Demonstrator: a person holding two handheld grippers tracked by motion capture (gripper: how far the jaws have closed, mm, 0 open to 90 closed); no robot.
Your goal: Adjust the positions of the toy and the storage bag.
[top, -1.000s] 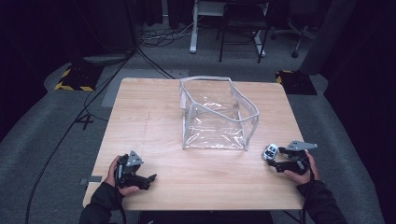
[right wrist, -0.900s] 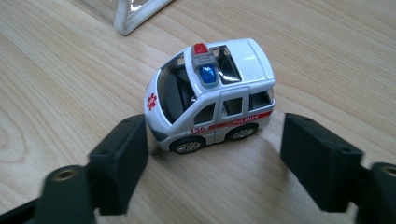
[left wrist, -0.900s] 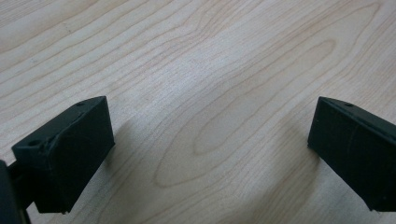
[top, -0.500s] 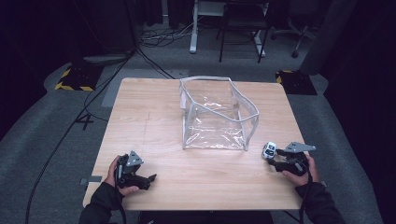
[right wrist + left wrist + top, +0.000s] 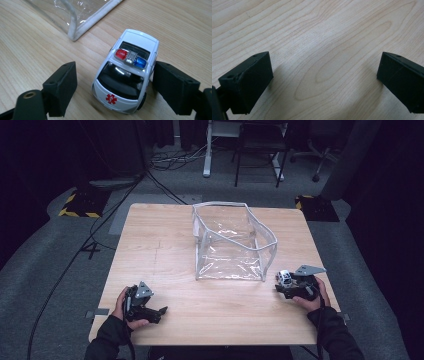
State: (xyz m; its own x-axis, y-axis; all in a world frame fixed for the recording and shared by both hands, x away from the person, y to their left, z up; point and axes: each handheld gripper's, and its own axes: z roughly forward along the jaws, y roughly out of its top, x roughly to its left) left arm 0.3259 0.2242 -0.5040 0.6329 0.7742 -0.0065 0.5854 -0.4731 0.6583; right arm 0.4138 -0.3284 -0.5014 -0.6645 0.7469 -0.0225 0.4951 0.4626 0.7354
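A: Status, R side?

B: Right gripper point(image 5: 113, 82) sits near the worktop point(image 5: 165, 250) front-right corner. Jaws wide apart, straddling a white toy ambulance point(image 5: 126, 71); one jaw just beside the car's flank, other well clear. No grip.

A: Car posn?

B: On the wood, wheels down, just beside the front corner of the clear pouch point(image 5: 232, 242).

A: L side?

B: Left gripper point(image 5: 324, 82) at front-left, jaws wide open, nothing between them, bare wood below.
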